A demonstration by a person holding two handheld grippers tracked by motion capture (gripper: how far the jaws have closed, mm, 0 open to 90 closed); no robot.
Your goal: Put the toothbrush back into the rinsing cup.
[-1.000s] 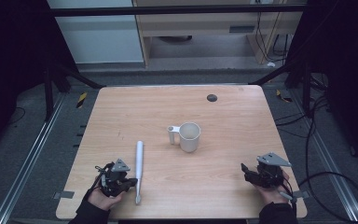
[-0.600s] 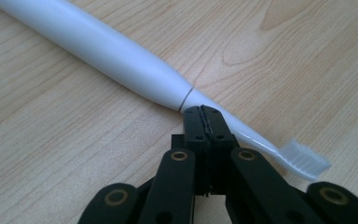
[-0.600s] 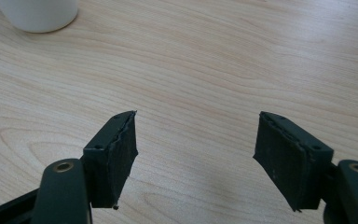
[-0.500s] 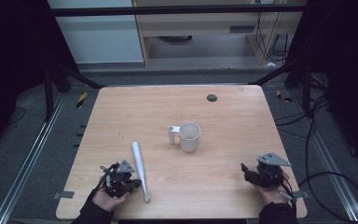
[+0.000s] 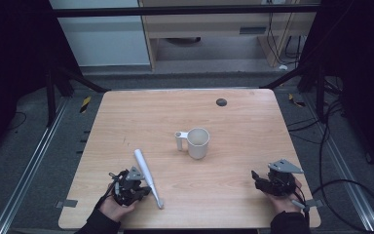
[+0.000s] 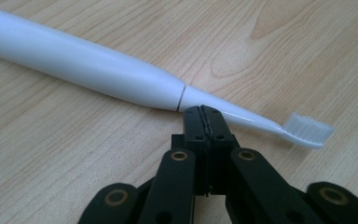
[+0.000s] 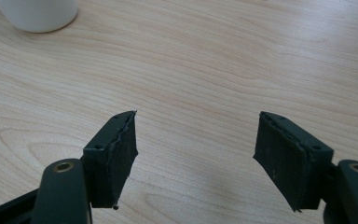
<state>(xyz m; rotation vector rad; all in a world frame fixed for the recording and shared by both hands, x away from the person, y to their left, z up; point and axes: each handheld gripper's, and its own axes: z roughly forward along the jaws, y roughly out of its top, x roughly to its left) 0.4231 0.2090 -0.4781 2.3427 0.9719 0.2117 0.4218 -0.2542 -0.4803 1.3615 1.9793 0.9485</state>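
The left hand-held gripper (image 6: 204, 112), jaws pressed together, touches the neck of a white plastic electric toothbrush (image 6: 121, 79) lying on the pale wooden surface (image 5: 233, 122). The right hand-held gripper (image 7: 196, 140) rests with jaws apart, near a white ceramic mug (image 5: 197, 143).

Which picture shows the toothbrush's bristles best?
The left gripper view: the toothbrush lies close up on the table, its white bristles clear beside the shut left gripper. The high view shows the whole toothbrush, slanted by that gripper, but too small for bristles. The right gripper view looks at bare wood and the mug's base.
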